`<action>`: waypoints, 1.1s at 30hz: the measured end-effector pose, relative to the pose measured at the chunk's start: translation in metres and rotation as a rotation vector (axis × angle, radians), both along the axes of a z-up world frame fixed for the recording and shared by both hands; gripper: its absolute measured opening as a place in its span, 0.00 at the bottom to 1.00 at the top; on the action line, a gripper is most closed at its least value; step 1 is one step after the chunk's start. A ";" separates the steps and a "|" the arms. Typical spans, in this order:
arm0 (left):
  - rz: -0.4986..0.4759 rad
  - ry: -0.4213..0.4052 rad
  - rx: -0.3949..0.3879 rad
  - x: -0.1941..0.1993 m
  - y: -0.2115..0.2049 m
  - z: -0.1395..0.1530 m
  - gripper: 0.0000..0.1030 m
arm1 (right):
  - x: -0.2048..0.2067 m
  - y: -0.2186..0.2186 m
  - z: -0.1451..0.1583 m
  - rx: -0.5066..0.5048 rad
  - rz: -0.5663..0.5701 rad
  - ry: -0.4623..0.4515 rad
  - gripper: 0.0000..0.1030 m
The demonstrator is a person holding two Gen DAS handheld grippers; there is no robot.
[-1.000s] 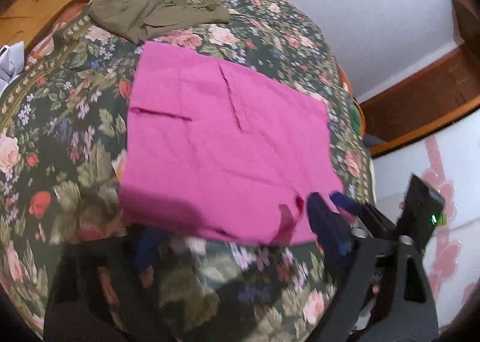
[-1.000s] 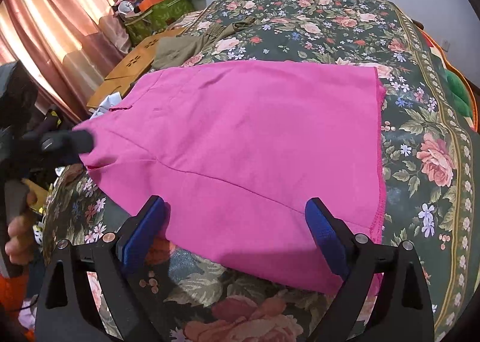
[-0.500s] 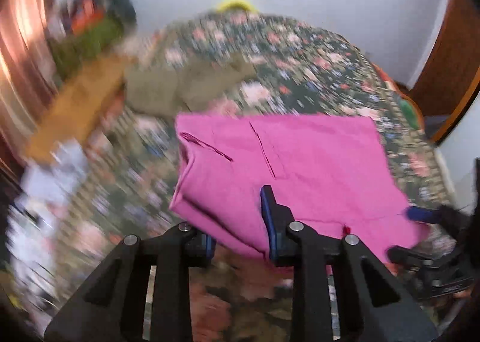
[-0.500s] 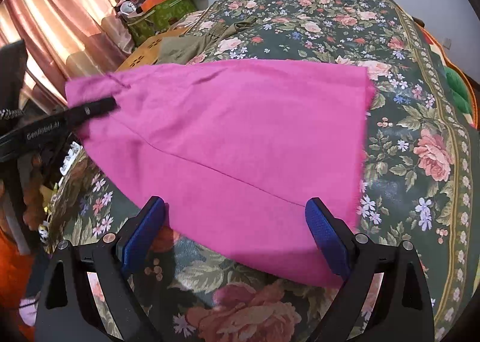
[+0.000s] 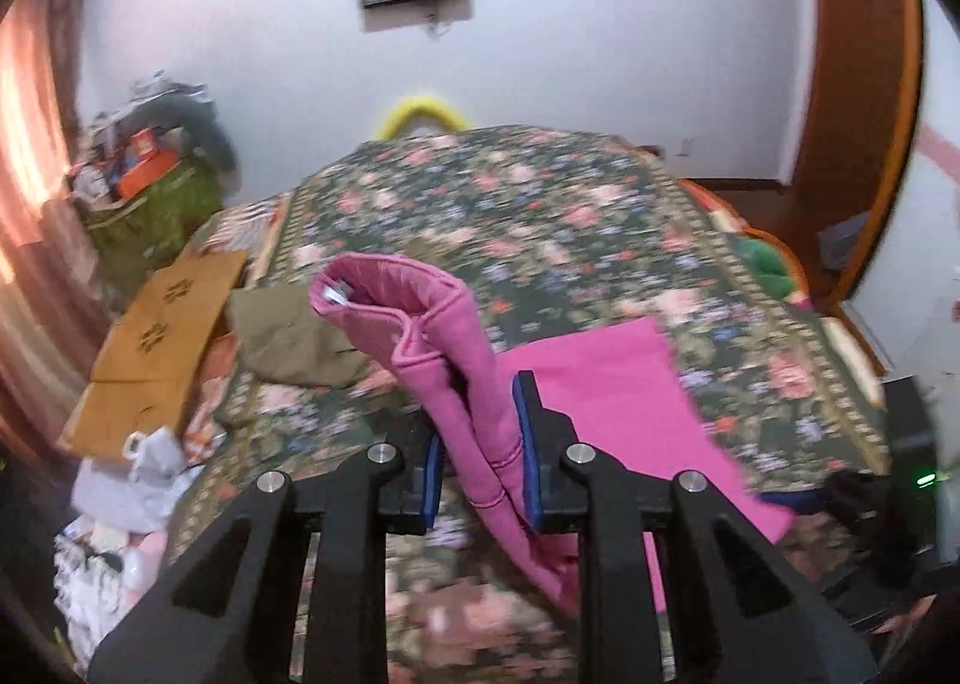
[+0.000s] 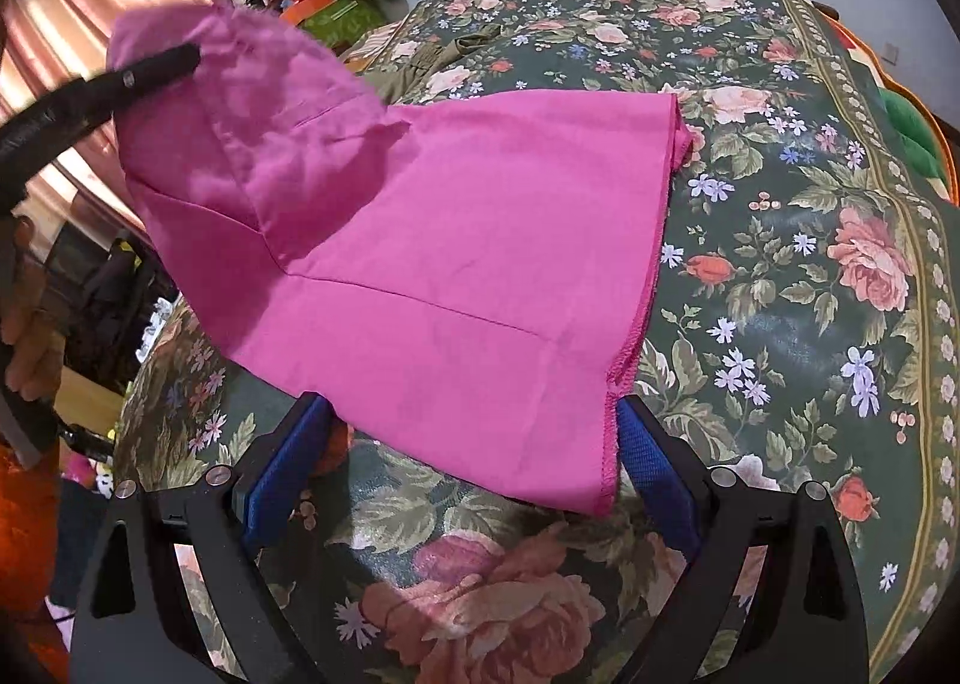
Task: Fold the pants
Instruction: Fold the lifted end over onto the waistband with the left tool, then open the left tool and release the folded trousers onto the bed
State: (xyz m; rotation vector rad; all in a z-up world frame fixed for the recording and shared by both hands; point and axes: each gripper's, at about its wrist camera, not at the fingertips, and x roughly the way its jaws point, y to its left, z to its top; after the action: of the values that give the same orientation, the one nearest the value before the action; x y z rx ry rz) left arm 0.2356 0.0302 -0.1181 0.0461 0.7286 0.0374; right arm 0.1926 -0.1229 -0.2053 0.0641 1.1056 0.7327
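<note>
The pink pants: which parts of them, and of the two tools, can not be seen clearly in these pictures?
- Left wrist view: the pink pants hide where the left tool pinches them.
- Left wrist view: the olive garment is partly behind the raised fold, and blurred.
- Right wrist view: the pants' near edge covers the gap of the right tool, so contact is unclear.
</note>
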 end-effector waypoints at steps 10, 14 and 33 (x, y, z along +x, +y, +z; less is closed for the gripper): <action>-0.185 0.070 -0.116 0.020 -0.052 0.000 0.19 | -0.004 -0.009 0.000 0.019 -0.030 0.001 0.90; -0.221 0.121 -0.171 0.025 -0.064 -0.009 0.18 | -0.004 -0.010 0.000 0.019 -0.032 0.001 0.90; -0.248 0.149 -0.175 0.027 -0.071 -0.009 0.58 | -0.007 -0.021 0.002 -0.004 -0.052 0.007 0.90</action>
State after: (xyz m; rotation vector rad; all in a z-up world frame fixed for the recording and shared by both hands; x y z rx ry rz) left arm 0.2624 -0.0411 -0.1268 -0.0281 0.8679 -0.2688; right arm 0.1853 -0.1436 -0.2033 0.0920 1.1078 0.6844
